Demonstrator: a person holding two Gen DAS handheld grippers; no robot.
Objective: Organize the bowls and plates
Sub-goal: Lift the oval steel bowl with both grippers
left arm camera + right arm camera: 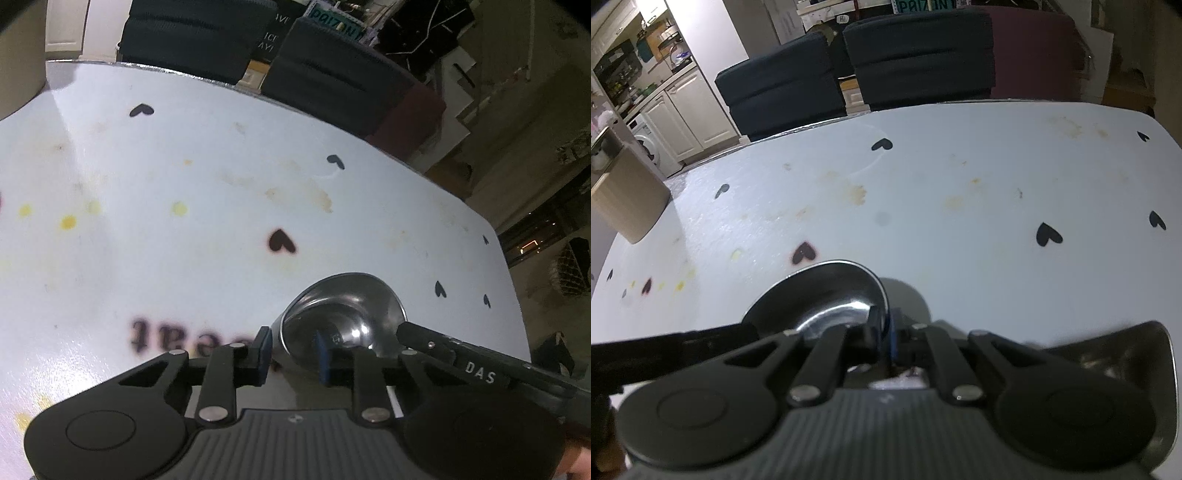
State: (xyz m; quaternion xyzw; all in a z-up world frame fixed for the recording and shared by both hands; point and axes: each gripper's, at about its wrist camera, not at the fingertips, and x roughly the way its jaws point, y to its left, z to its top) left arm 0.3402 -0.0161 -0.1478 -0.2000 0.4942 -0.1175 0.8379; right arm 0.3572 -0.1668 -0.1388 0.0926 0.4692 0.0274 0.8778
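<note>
Steel bowl (343,317) sits small and shiny on the white table (184,258), straight ahead of both grippers. Left gripper (295,350) straddles the near-left rim of it, one blue pad outside the wall, the other inside; the jaws stand narrowly apart and whether the pads actually press the metal cannot be told. Right gripper (884,338) has its jaws closed tight on the bowl's right-hand rim, one finger inside and one out. In the left wrist view the right gripper's black finger reaches in from the right to the rim and bears the white letters "DAS".

A second steel vessel (1137,350) lies just right of the right gripper, blurred.

Beyond the bowl the tabletop is printed with scattered black hearts (1048,234), marked by yellowish and brown stains, and carries blurred dark lettering left of the left gripper that cannot be read. A pale wooden block (631,199) stands far ahead at the left edge.

Past the far edge stand two dark upholstered chairs (919,55) and a maroon one (1034,51). A teal sign (923,5) behind them reads roughly "PAIZON". Further left, white kitchen cabinets (683,110) and a washing machine (648,146).
</note>
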